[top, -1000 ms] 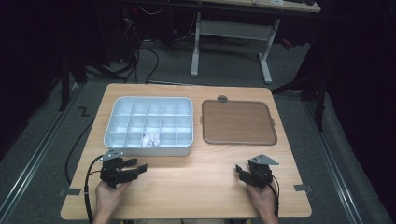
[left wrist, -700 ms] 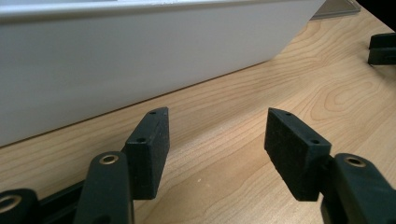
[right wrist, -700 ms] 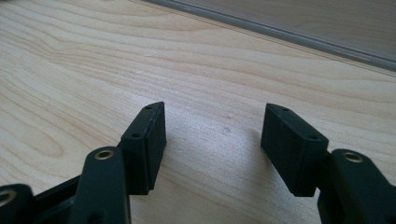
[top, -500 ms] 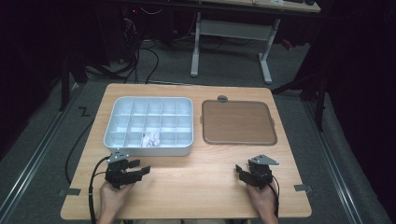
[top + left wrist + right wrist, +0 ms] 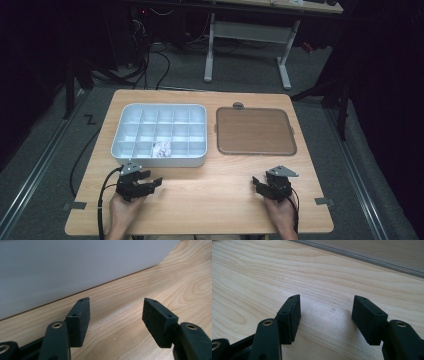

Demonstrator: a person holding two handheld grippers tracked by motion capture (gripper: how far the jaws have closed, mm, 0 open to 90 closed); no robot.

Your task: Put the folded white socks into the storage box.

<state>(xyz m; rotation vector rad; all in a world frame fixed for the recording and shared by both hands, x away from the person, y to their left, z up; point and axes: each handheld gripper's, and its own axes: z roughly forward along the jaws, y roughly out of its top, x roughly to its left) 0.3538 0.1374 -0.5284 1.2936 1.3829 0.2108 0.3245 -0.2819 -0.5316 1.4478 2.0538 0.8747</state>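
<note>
Two handheld grippers rest low over the near edge of a wooden table [image 5: 210, 200], the left gripper [image 5: 150, 182] just in front of a white compartment tray [image 5: 125, 127] and the right gripper [image 5: 260, 185] near a brown flat tray [image 5: 255, 131], each with jaws spread wide and nothing between them. One crumpled white scrap [image 5: 161, 148] lies in a front-row compartment of the white tray, nearest the left gripper. Judging by this, the scrap is untouched and any picking or moving remains to be done.
</note>
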